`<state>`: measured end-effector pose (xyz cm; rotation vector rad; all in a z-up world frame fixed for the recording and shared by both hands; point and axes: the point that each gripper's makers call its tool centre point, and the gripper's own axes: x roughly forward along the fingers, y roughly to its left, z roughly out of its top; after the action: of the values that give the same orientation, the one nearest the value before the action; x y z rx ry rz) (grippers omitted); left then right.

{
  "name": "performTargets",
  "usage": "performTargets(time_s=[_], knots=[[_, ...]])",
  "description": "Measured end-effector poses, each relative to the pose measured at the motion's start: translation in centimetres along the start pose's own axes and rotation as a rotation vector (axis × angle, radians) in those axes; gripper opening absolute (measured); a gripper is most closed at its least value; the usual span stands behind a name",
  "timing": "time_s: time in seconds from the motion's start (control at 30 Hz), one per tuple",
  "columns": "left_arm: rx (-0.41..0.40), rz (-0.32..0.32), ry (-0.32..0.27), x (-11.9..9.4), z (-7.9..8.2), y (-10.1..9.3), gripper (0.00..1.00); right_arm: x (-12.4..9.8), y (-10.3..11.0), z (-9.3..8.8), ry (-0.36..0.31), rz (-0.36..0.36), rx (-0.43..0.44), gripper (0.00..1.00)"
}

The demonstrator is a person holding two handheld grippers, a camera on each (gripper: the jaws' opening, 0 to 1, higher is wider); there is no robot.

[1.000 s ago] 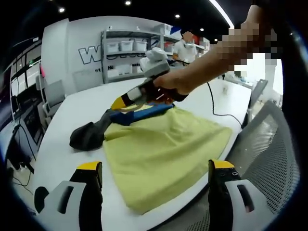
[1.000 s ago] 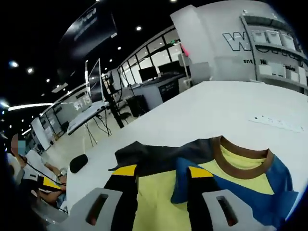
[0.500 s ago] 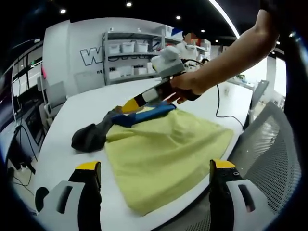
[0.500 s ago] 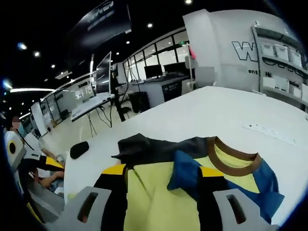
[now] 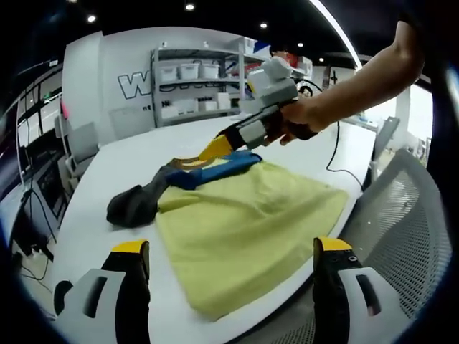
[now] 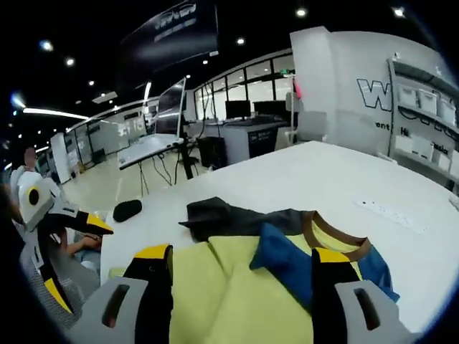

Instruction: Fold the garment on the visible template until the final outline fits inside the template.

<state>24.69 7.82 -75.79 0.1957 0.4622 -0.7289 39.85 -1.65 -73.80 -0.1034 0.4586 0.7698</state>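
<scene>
Currently I see one yellow garment (image 5: 244,222) flat at the white table's (image 5: 107,172) near edge; my left gripper (image 5: 228,276) and right gripper (image 6: 233,283) both hover wide, empty.

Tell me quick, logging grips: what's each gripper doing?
Left gripper: open, holding nothing, above the yellow-green T-shirt.
Right gripper: open, empty, over its blue shoulder.

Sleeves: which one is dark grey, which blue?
The sleeve stretched out toward the table's far side is dark grey; the blue sleeve lies folded by the collar, below the right gripper.
</scene>
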Motion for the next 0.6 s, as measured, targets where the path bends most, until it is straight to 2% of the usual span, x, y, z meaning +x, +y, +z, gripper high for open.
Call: performTargets(time_s=[0.13,0.4,0.6], knots=[[-0.005,-0.006,0.001,0.0,0.0,-0.1,0.94,-1.5,0.3,-0.4,-0.005,-0.007,-0.030,0.83],[0.005,-0.009,0.002,0.0,0.1,-0.2,0.95,-5.0,0.2,-1.1,-0.017,-0.051,-0.030,0.95],[0.009,-0.006,0.001,-0.1,0.1,-0.1,0.96,-7.3,0.3,-1.8,-0.013,-0.060,-0.039,0.99]])
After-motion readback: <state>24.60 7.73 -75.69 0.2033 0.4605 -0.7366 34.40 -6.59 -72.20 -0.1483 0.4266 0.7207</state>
